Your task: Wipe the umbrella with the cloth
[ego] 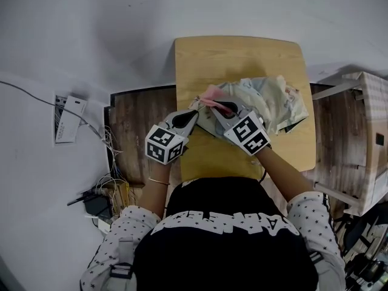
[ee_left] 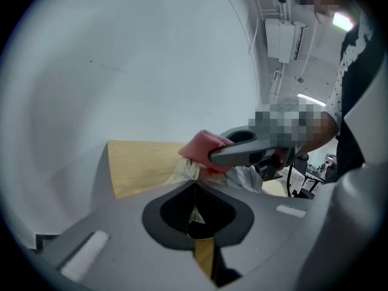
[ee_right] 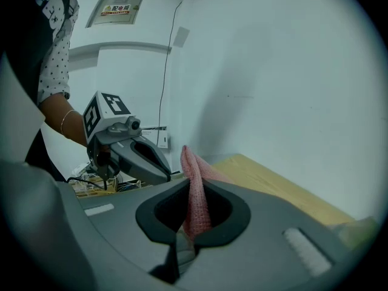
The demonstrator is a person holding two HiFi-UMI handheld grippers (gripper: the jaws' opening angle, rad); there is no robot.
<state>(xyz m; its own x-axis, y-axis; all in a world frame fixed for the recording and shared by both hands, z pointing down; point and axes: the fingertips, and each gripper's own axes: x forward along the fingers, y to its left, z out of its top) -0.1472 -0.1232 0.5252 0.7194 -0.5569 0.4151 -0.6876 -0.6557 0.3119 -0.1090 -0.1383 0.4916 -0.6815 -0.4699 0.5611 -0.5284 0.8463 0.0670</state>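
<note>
I count one pink knitted cloth (ee_right: 195, 193), one crumpled pale patterned fabric umbrella (ego: 273, 99), one light wooden tabletop (ego: 236, 56), and two grey grippers of my own: left gripper (ego: 195, 115) and right gripper (ego: 218, 109).

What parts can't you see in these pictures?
Head view: the left gripper and right gripper cover the umbrella's near side.
Left gripper view: the cloth and right gripper hide most of the umbrella.
Right gripper view: that gripper's own body blocks the table's near part.
</note>
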